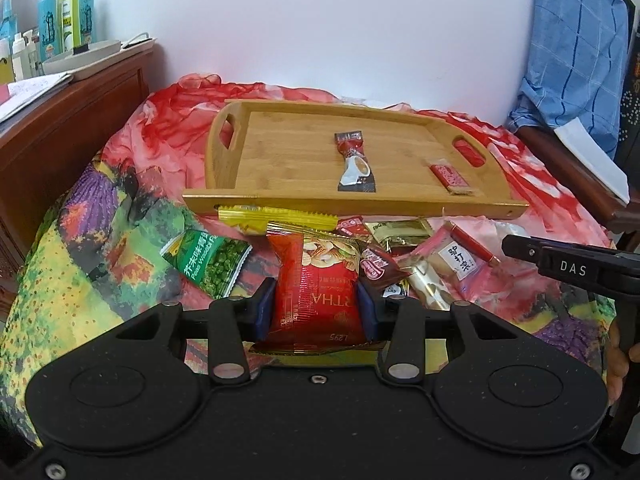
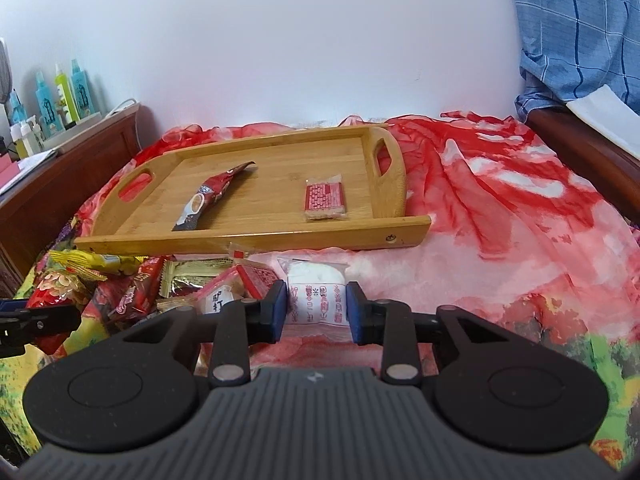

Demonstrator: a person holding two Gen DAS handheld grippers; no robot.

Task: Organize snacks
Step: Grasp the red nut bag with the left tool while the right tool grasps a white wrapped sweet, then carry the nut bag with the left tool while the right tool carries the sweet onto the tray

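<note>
Here, your left gripper point(image 1: 316, 304) pinched a red foil nut packet point(image 1: 314, 288) between its blue pads, just before the pile of loose snack wrappers point(image 1: 404, 256). Behind lay the bamboo handled tray point(image 2: 120, 240) (already bearing a dark red coffee sachet point(image 2: 212, 196) and a red wafer bar point(image 2: 325, 197)). Your right gripper point(image 2: 317, 308) clamped a white clear-wrapped pastry point(image 2: 317, 292) near the tray's front edge.
</note>
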